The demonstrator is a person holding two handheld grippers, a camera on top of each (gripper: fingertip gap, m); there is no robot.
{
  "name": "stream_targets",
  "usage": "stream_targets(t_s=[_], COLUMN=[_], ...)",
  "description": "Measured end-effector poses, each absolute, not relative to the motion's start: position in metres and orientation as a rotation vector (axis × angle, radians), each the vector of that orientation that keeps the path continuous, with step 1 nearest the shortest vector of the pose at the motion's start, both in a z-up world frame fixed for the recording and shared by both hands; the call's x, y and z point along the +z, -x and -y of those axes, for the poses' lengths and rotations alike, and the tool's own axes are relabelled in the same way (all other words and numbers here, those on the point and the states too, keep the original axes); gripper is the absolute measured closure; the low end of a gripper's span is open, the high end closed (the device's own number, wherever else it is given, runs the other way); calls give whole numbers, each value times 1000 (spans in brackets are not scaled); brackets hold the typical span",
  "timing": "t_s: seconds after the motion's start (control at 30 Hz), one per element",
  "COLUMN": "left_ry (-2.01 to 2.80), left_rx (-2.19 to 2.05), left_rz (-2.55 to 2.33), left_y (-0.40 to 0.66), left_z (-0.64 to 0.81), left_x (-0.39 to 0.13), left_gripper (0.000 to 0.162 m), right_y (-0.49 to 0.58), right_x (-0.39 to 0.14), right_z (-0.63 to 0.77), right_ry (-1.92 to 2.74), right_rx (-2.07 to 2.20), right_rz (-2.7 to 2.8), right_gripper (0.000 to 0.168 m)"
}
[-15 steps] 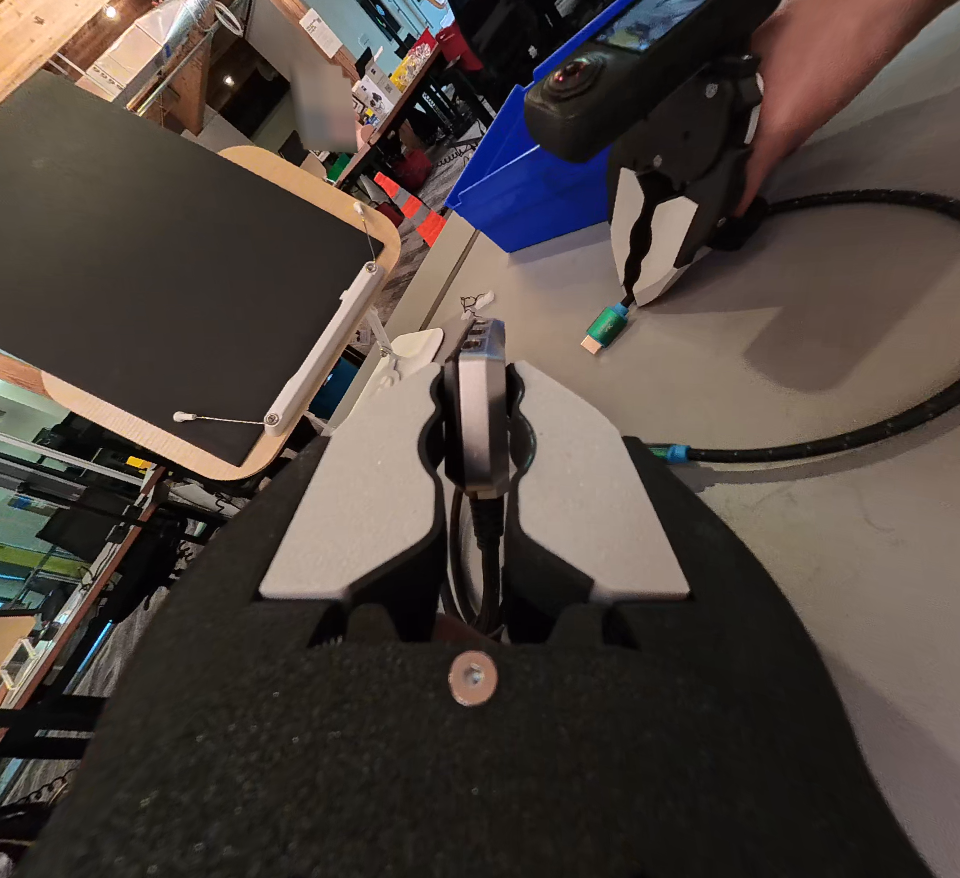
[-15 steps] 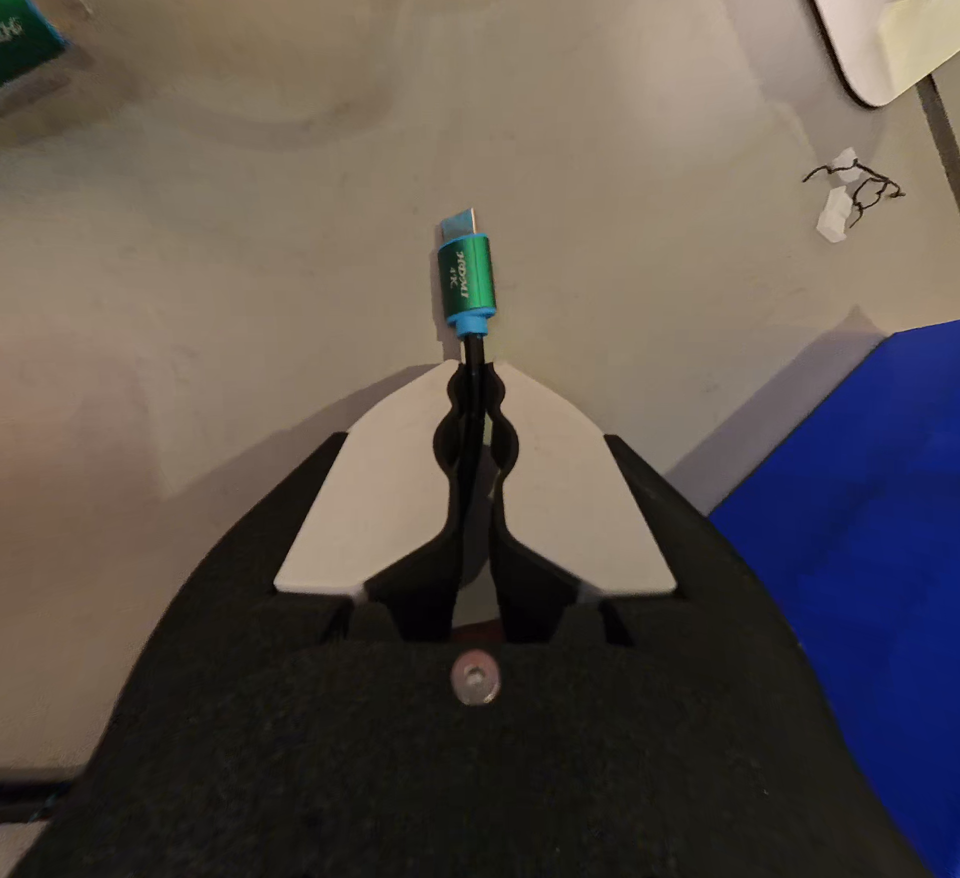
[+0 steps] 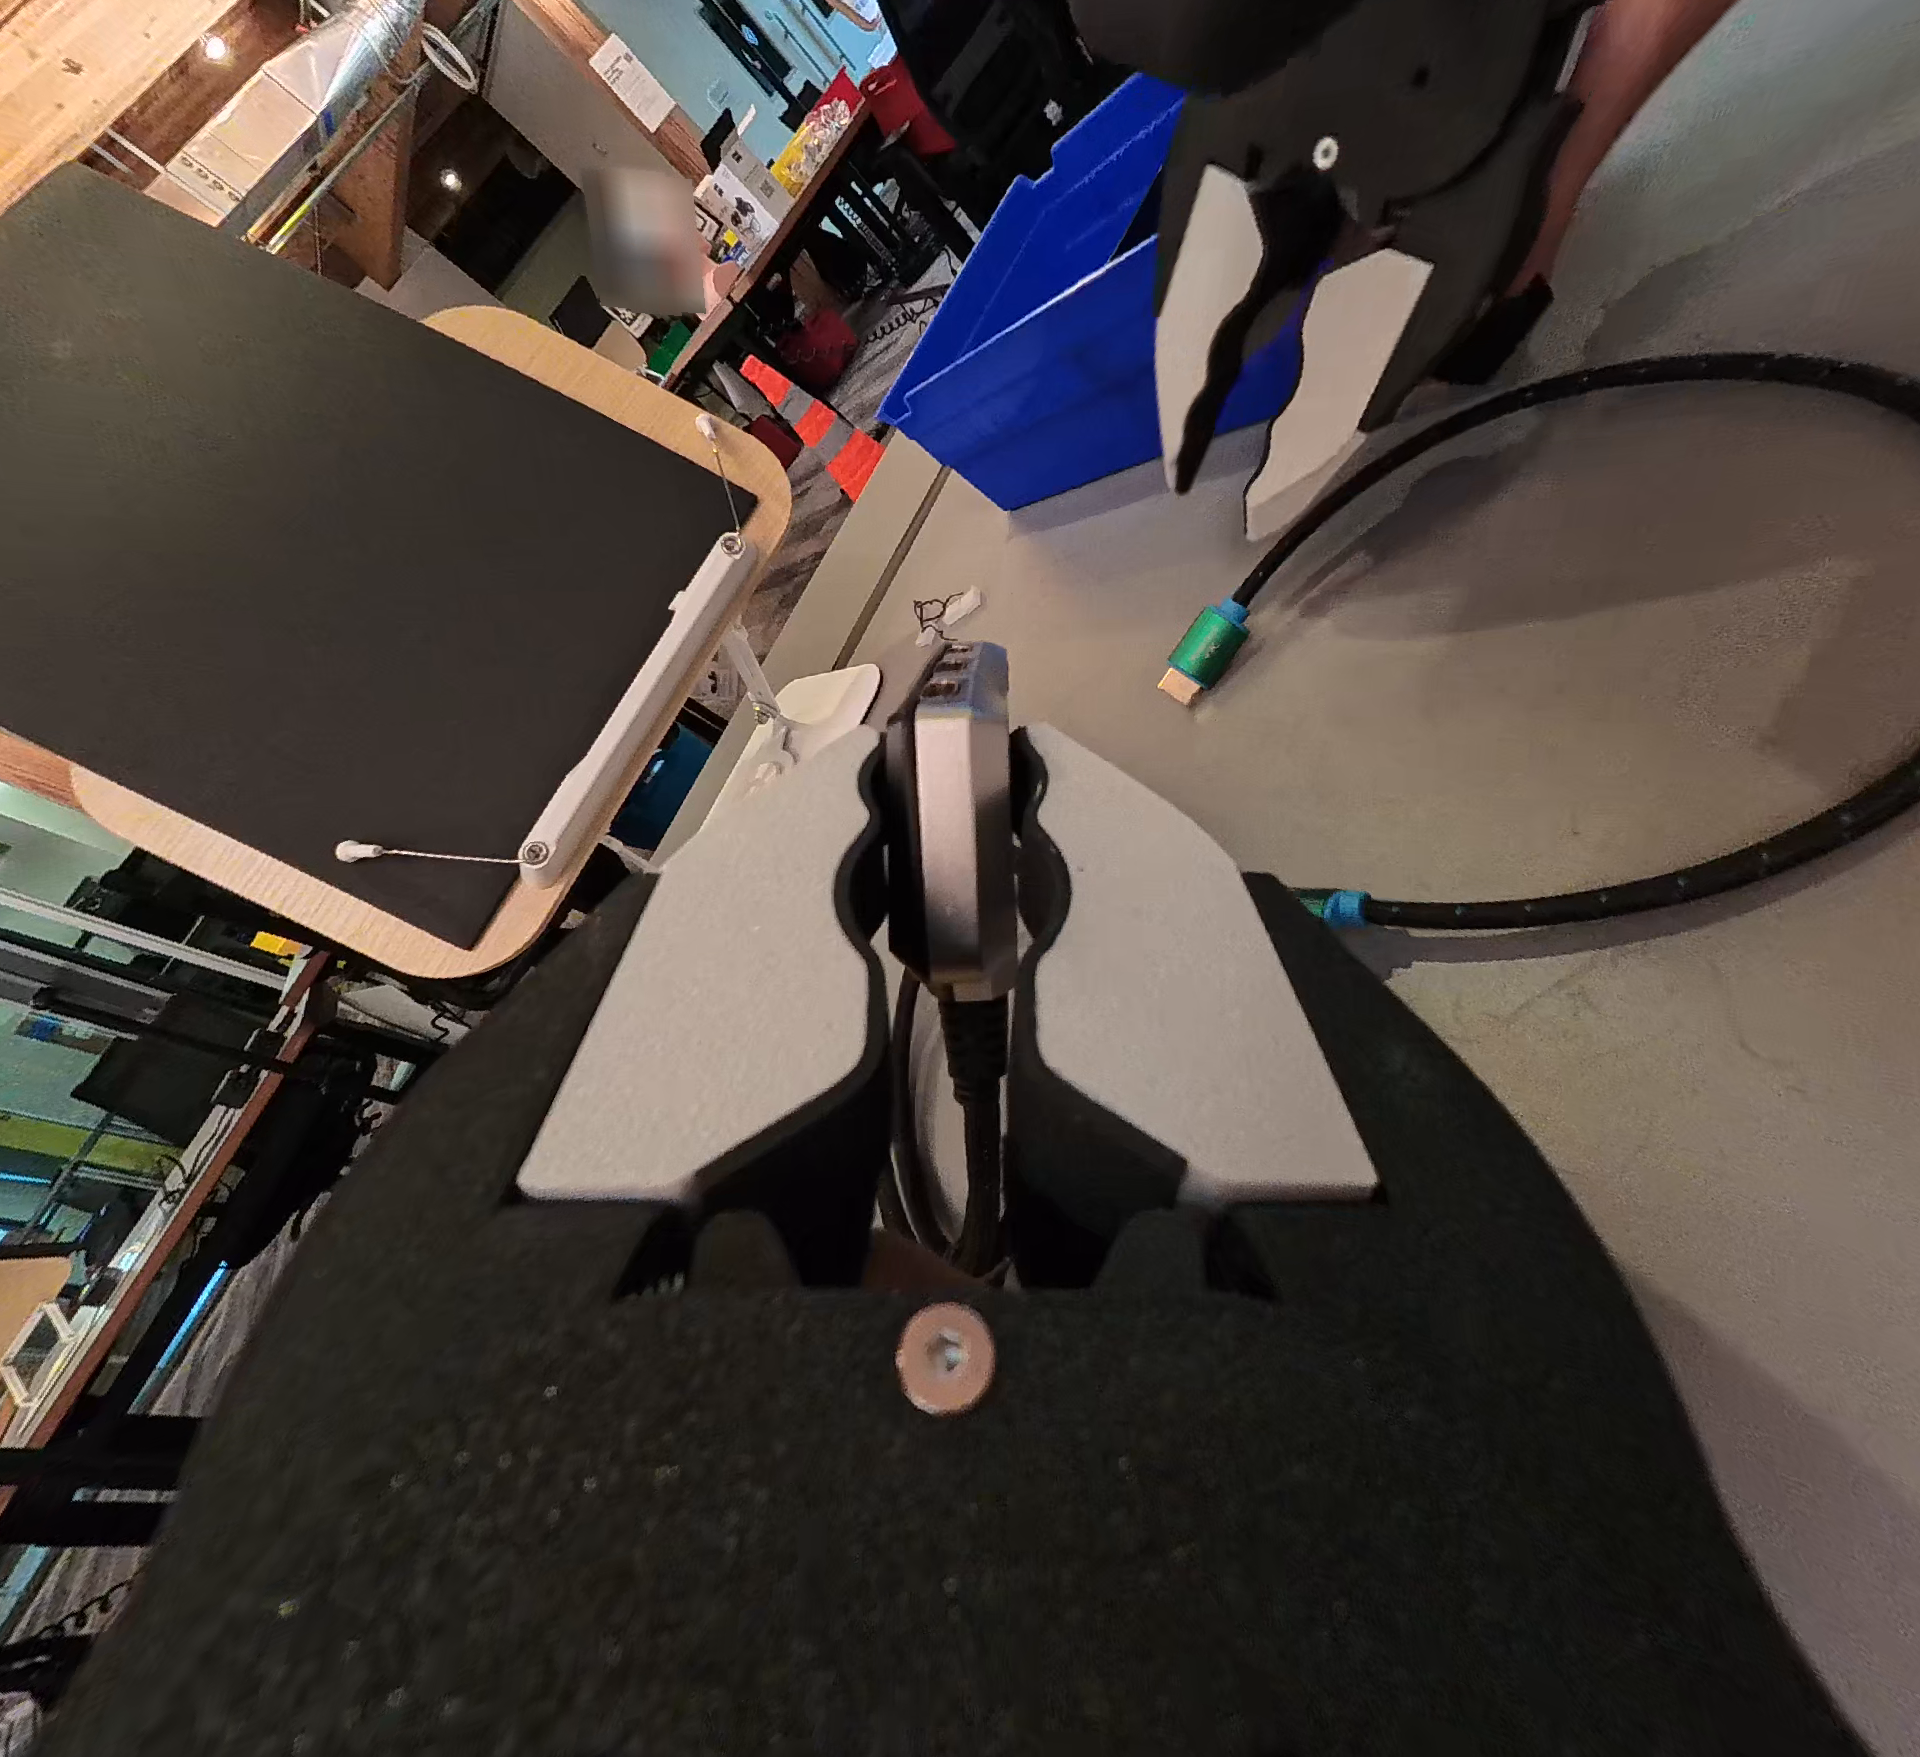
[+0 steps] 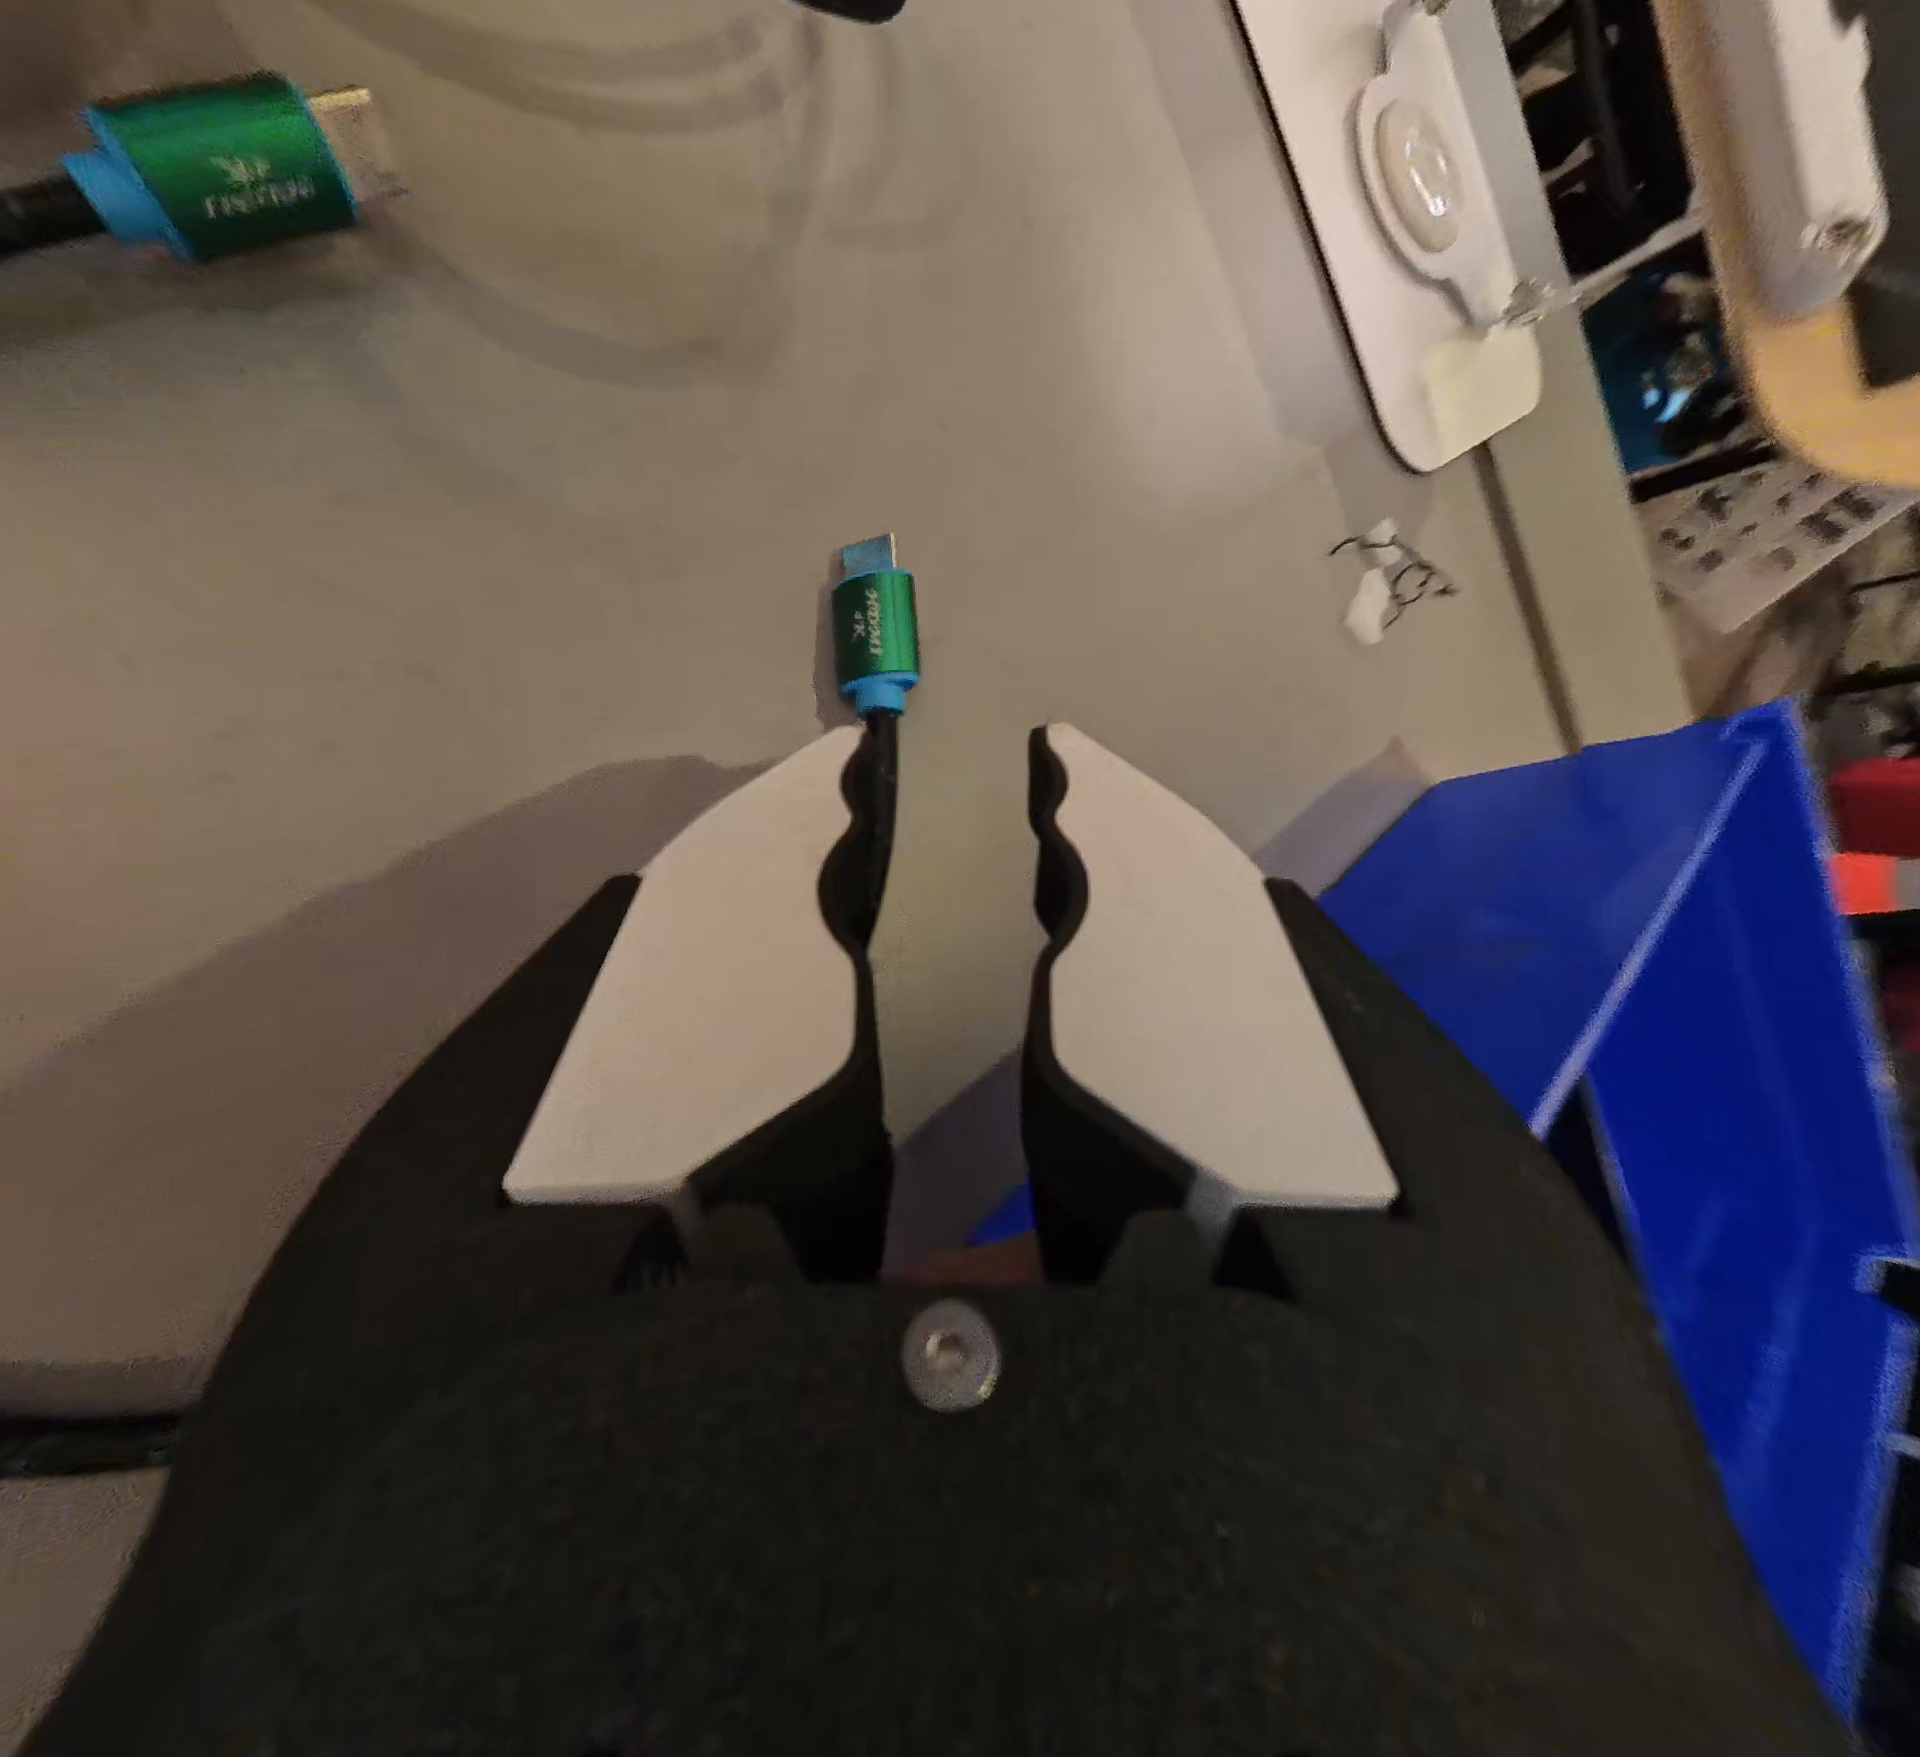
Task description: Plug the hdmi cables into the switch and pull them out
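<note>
My left gripper (image 3: 951,746) is shut on the grey HDMI switch (image 3: 951,860), held edge-up, with its own black lead running back between the fingers. My right gripper (image 4: 945,739) is open and empty. In the left wrist view it (image 3: 1226,497) hangs above the grey table. A green HDMI plug (image 4: 876,632) lies on the table just ahead of its tips, also seen in the left wrist view (image 3: 1205,647). Its black braided cable (image 3: 1558,398) runs below the gap, close to one finger (image 4: 727,928). A second green plug (image 4: 223,164) lies off to the side.
A blue bin (image 3: 1039,357) stands beside the right gripper and also shows in the right wrist view (image 4: 1662,1032). A black board on a wooden stand (image 3: 312,512) with a white base (image 4: 1340,180) sits at the table's edge. A small white scrap (image 4: 1377,590) lies near it. My right fingertips sit around 20 cm from my left ones. The green HDMI plug (image 4: 876,632) is closer to my right gripper, around 4 cm from its tips; the left tips are 20 cm off. The left camera catches it too, in the left wrist view (image 3: 1205,646).
My right gripper has opened, let go of the cable and lifted. The green plug now lies free on the table. My left gripper still holds the switch.
</note>
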State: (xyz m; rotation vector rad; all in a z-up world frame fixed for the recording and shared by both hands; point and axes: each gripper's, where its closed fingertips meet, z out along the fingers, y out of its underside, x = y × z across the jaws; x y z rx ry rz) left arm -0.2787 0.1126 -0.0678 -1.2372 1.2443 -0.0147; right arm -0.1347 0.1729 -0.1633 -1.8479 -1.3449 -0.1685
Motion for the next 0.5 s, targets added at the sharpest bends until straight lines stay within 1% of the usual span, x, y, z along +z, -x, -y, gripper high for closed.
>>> stream_targets(t_s=[0.07,0.3,0.37,0.4,0.5], left_ry=[1231,1224,1226,1226,1222], left_rx=[-10,20,12,7,11], left_rz=[-1250,-1260,-1256,-1256,-1265], left_y=[278,279,280,280,279], left_z=[-113,-113,-112,-111,-110], left_x=[-69,-67,-67,-67,-69], left_gripper=[142,142,142,142,142], right_y=[135,136,137,137,139], right_x=[-164,-202,-206,-211,-210], right_z=[-174,-188,-194,-194,-198], right_ry=[1819,1941,1995,2027,1997], right_rx=[-253,-303,-305,-303,-351], right_rz=[1436,1499,1437,1423,1389], right_gripper=[141,136,150,162,163])
